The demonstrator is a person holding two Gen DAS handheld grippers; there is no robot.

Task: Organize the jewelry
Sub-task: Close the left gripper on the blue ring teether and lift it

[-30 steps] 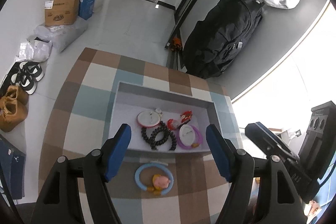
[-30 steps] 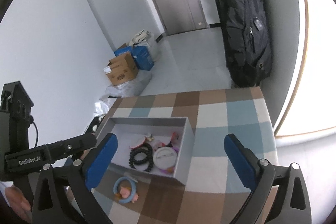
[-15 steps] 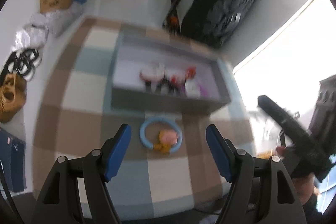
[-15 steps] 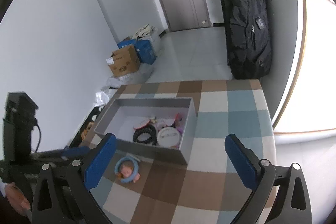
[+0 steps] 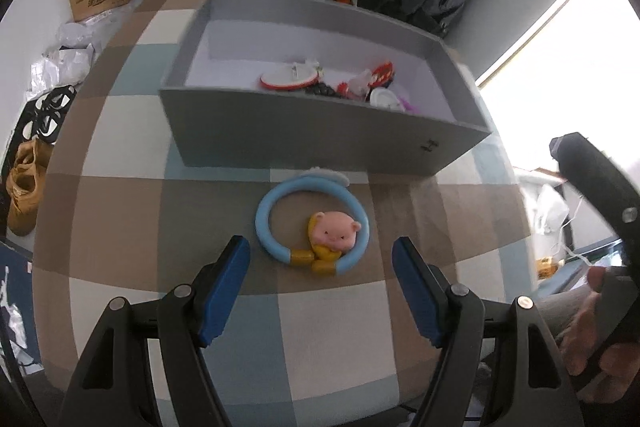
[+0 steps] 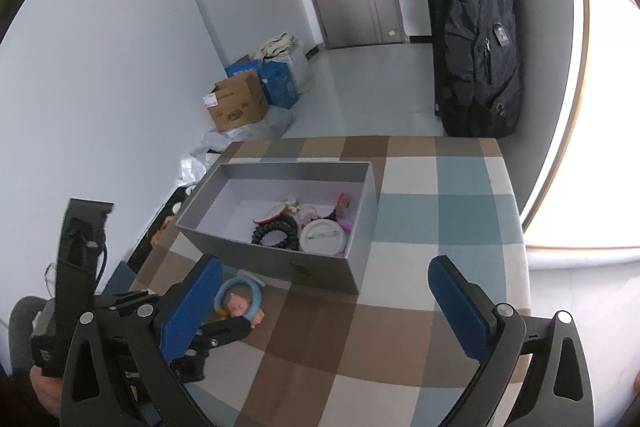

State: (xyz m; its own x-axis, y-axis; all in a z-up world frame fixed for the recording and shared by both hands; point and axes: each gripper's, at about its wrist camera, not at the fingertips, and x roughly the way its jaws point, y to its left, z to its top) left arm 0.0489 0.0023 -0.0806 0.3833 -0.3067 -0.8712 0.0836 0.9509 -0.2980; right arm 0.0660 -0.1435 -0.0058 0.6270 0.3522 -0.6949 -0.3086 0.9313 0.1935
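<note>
A light blue ring bracelet with a pink pig charm (image 5: 313, 222) lies on the checked tablecloth in front of a grey open box (image 5: 320, 131). My left gripper (image 5: 322, 285) is open, low over the cloth, its fingertips just short of the bracelet on either side. The box holds a red-rimmed disc (image 5: 287, 78), a black bead bracelet (image 6: 277, 231), a white round piece (image 6: 323, 237) and small red and purple pieces. My right gripper (image 6: 326, 305) is open and empty, above the cloth to the right of the box (image 6: 276, 259). The bracelet also shows in the right wrist view (image 6: 239, 301).
The checked table (image 6: 440, 211) ends near a bright window on the right. A black backpack (image 6: 478, 39) hangs by the door. Cardboard and blue boxes (image 6: 240, 101), bags and shoes (image 5: 26, 179) lie on the floor to the left.
My left gripper has dropped down and drawn in toward the blue bracelet, which now lies just ahead of its fingertips. My right gripper has risen and pulled back a little.
</note>
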